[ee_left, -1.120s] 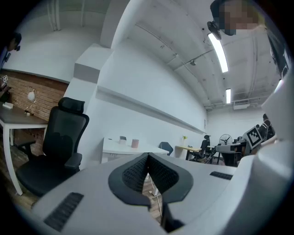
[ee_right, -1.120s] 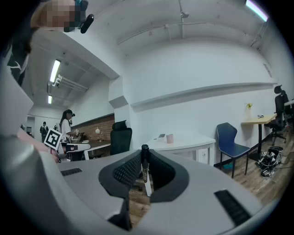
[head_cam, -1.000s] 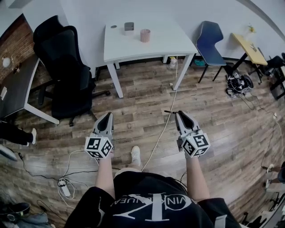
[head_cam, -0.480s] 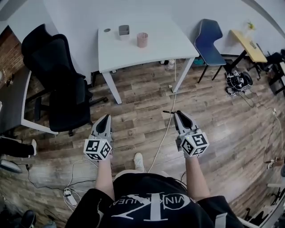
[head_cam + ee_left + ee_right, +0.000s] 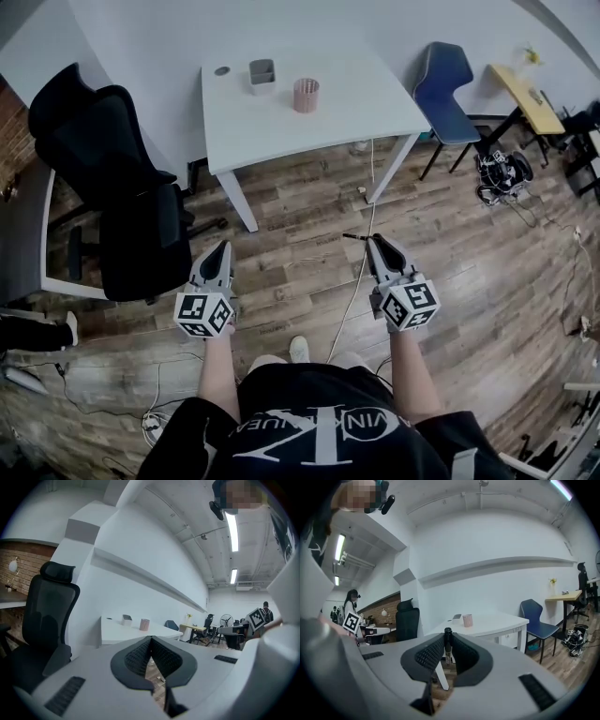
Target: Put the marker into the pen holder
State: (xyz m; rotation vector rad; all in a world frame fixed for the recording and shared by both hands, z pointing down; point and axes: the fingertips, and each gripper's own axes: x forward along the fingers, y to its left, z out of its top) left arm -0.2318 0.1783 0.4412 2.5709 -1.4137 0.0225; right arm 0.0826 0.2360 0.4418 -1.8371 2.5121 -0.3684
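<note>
Carry step: the right hand-held gripper (image 5: 377, 241) narrowly pinches the slim black marker (image 5: 447, 640), well apart from the pink ribbed pen holder (image 5: 306, 95) on the white tabletop (image 5: 366, 98). The left hand-held gripper (image 5: 223, 248) is closed and empty. Next, I judge: approach and align the marker above the holder.

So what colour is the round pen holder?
The pen holder is pink; clearest in the head view.

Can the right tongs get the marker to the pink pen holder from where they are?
Probably not yet. The right tongs, shut on the marker, hang over the floor, short of the white table where the pink pen holder stands. Nothing blocks the path; a step forward should do.
</note>
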